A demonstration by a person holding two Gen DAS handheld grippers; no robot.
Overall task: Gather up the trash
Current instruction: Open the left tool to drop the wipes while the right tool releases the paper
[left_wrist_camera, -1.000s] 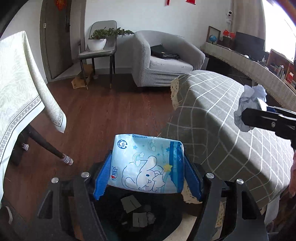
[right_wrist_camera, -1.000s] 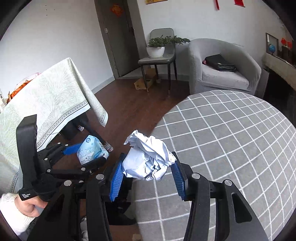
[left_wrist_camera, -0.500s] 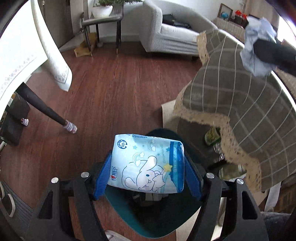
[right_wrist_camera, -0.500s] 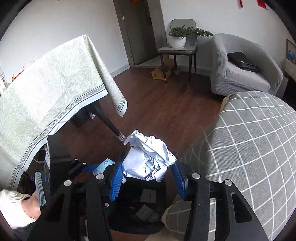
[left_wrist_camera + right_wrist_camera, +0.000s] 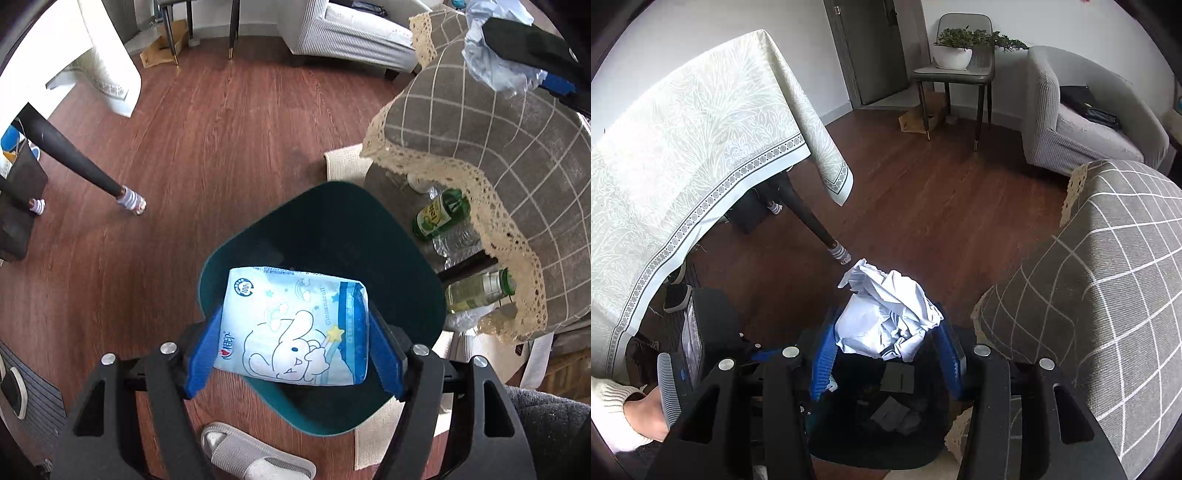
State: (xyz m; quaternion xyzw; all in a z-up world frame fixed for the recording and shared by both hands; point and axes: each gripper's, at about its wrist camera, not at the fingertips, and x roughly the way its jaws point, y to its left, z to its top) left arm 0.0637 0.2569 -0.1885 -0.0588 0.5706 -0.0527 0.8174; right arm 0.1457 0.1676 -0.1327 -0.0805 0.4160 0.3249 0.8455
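Note:
My left gripper [image 5: 295, 347] is shut on a light blue tissue pack [image 5: 295, 325] with a cartoon rabbit, held directly over the mouth of a dark teal trash bin [image 5: 332, 221] on the floor. My right gripper [image 5: 886, 347] is shut on a crumpled wad of pale blue-white paper [image 5: 886, 314]. It hangs above the same bin [image 5: 886, 424], where scraps of paper lie at the bottom. In the left wrist view the paper wad [image 5: 495, 62] and the right gripper show at the top right, above the checked table.
A low table with a grey checked cloth [image 5: 498, 147] stands right of the bin, bottles [image 5: 439, 218] beneath it. A table with a pale patterned cloth [image 5: 683, 155] and dark leg [image 5: 74, 162] stands left. A grey slipper [image 5: 251, 458] lies near the bin. An armchair [image 5: 1078, 122] and a chair with a plant [image 5: 956, 62] are farther off.
Both grippers have tilted downward and come over the bin, each still holding its item. The bin's rim now shows fully under the tissue pack.

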